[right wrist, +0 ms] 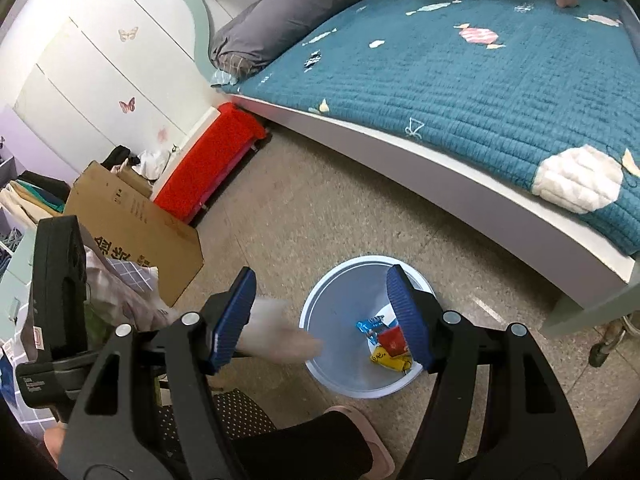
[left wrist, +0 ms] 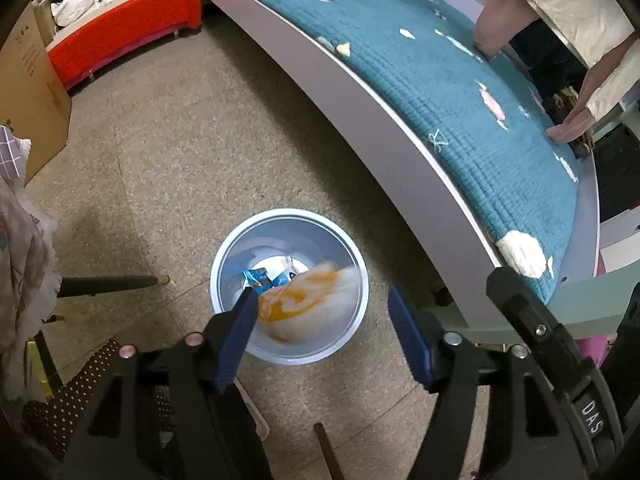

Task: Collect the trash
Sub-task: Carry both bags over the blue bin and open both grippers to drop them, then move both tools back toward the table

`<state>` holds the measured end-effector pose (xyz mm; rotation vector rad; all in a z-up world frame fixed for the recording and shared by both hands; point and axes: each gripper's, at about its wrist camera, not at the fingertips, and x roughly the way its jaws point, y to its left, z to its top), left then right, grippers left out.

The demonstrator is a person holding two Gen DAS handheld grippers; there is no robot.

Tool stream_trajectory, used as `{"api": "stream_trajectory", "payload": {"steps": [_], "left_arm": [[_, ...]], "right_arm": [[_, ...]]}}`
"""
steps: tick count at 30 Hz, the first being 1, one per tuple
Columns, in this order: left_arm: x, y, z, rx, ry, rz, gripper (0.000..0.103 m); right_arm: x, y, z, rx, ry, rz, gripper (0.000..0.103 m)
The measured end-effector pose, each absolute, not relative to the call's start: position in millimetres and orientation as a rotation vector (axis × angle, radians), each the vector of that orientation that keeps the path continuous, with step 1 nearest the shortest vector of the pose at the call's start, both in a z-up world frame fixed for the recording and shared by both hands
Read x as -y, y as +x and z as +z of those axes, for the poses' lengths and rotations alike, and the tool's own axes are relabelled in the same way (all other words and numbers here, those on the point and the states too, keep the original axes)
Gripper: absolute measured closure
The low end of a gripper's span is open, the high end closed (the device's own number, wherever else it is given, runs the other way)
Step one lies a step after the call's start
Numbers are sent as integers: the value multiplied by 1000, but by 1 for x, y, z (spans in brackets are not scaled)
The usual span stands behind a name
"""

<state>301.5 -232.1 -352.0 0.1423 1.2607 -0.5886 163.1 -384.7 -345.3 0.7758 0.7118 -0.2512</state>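
You have both the left gripper (left wrist: pixel 320 320) and right gripper (right wrist: pixel 320 316) spread wide and empty above the blue trash bin (right wrist: pixel 320 300), wrappers (right wrist: pixel 386 344) already inside, a blurred white-orange bag (left wrist: pixel 304 300) dropping in.

Blurred white-orange wrapper (left wrist: pixel 304 300) over the pale-blue bin (left wrist: pixel 352 280), colourful wrappers (right wrist: pixel 386 346) inside
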Motion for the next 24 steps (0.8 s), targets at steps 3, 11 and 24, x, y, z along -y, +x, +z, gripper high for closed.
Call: {"api": "stream_trajectory", "payload": {"steps": [3, 11, 24], "left_arm": [[231, 300, -348, -1259, 142, -588, 37], [215, 285, -322, -1224, 154, -571, 37], [163, 225, -191, -880, 184, -517, 31]], "right_arm": [[385, 162, -343, -712, 784, -247, 36], [375, 153, -325, -689, 771, -221, 36], [342, 124, -232, -529, 691, -160, 33]]}}
